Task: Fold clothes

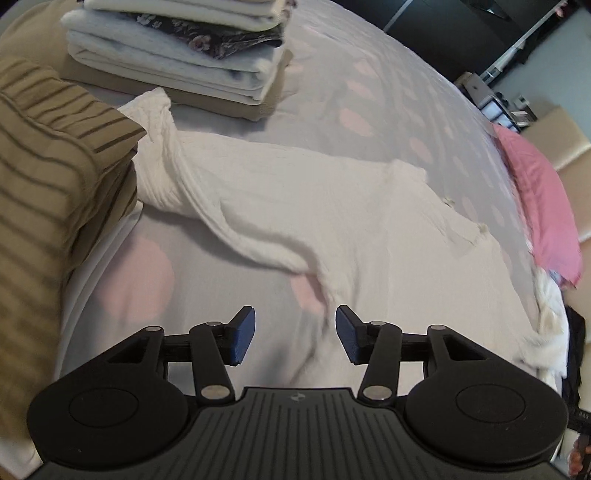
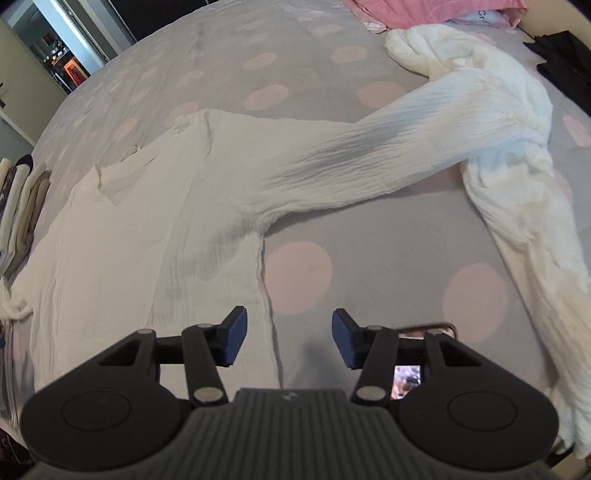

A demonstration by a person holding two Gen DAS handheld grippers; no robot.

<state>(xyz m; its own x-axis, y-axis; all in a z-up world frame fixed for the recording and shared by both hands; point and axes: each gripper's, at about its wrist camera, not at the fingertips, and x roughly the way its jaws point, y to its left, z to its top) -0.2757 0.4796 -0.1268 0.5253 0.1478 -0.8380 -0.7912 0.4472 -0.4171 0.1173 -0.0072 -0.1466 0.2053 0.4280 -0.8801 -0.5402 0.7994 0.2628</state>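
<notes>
Garment: a white crinkled long-sleeved top (image 2: 155, 229) is seen spread flat on the bed (image 2: 295, 273), body smoothed out, both sleeves thrown outward.
Right sleeve: it is stretched away across the spotted cover and ends in a bunched, twisted heap (image 2: 524, 184) near the pink pillow (image 2: 436, 9).
Left sleeve: it is seen running up toward the striped tan cushion (image 1: 48, 177), its end rucked against it (image 1: 155, 147).
Left gripper (image 1: 295, 334): fingers apart, nothing held, poised low over the garment's side edge.
Right gripper (image 2: 289, 338): fingers apart, nothing between them, poised over the side seam near the hem.
Other laundry: a folded stack (image 1: 177, 48) is noted at the far side of the bed.
Handling: the cloth is judged light, thin, soft and limp; no shape will be kept when lifted, and the crinkle weave is likely to cling and drag on the cover.
Hold: a pinch on a double-layered edge is judged best, at a cuff, a shoulder seam or a hem corner; a single layer would likely slip or separate.
Risk: the twisted right sleeve is likely to need straightening before it lies flat over the body.
</notes>
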